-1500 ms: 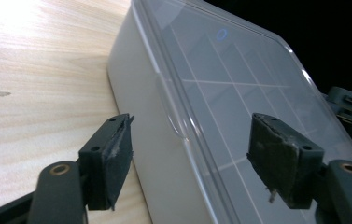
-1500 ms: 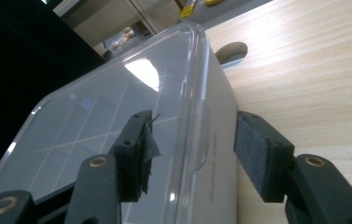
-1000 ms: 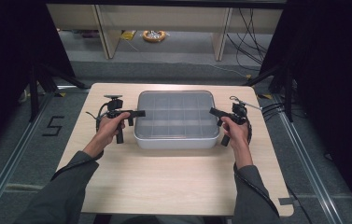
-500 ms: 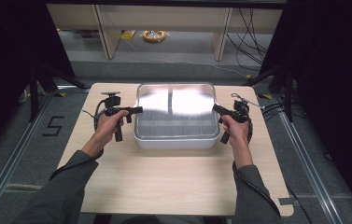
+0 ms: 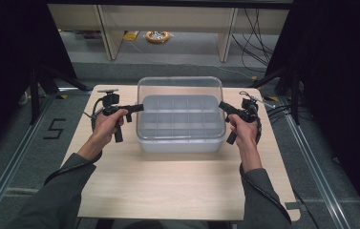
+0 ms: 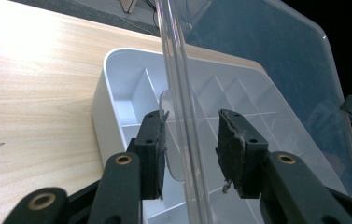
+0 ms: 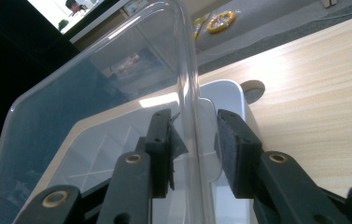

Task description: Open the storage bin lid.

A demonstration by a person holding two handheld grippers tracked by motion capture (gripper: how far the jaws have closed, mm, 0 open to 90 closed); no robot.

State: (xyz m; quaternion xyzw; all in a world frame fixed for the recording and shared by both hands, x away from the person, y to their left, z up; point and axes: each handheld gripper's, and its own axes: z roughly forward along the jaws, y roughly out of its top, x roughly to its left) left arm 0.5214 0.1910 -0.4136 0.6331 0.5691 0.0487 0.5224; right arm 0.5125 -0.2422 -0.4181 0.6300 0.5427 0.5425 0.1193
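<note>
At each short end of the clear lid (image 5: 180,90), one gripper pinches the rim. The left gripper (image 5: 137,108) has its jaws drawn in on the lid's left edge; its own view shows the rim and a small clear tab (image 6: 171,135) standing between the two black pads (image 6: 155,158), the left pad against the tab, while a narrow gap shows between the rim and the right pad. The right gripper (image 5: 223,106) is clamped on the opposite edge in the same way, and in its own view the rim runs up between its pads (image 7: 232,149), with the inner pad pressed to the plastic. Both sets of jaws have just been closing, with the lid's edge between them.

Seen from above, the lid hangs tilted over the white compartment box (image 5: 181,140), its far edge raised and its near edge low above the box. The box sits on the wooden table (image 5: 168,186), near the middle of the far half, with its dividers showing through the plastic. The person's hands (image 5: 105,125) hold the grippers on either side of the box, forearms stretching back to the table's near edge.
</note>
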